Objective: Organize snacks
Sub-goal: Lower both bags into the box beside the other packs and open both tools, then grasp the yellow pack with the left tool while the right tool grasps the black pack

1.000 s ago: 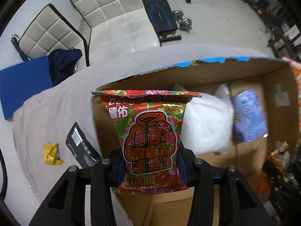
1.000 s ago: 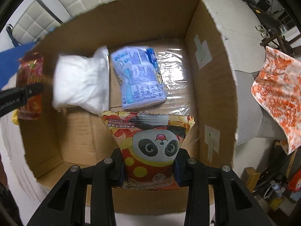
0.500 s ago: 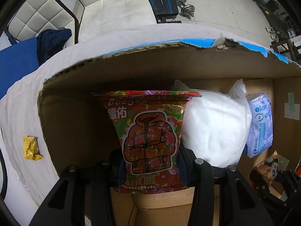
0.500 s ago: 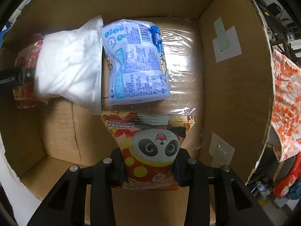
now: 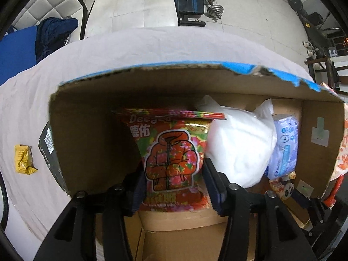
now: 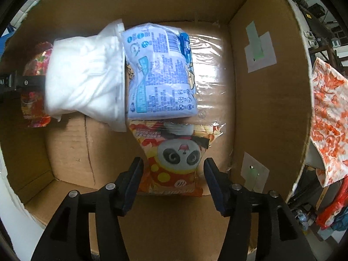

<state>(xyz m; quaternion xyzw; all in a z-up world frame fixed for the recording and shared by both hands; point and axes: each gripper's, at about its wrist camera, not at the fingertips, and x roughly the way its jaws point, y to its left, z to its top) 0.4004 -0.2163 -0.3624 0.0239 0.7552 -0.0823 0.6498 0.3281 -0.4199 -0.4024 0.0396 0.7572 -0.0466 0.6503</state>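
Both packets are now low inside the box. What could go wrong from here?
1. The right gripper has just been opening; its jaws stand clear of the panda packet, which leans on the blue pack. It may tip over.
2. The left gripper has also just been opening, yet the red packet sits close between its jaws and may be dragged up on withdrawal.
3. The white bag bulges against the left gripper and could be snagged.
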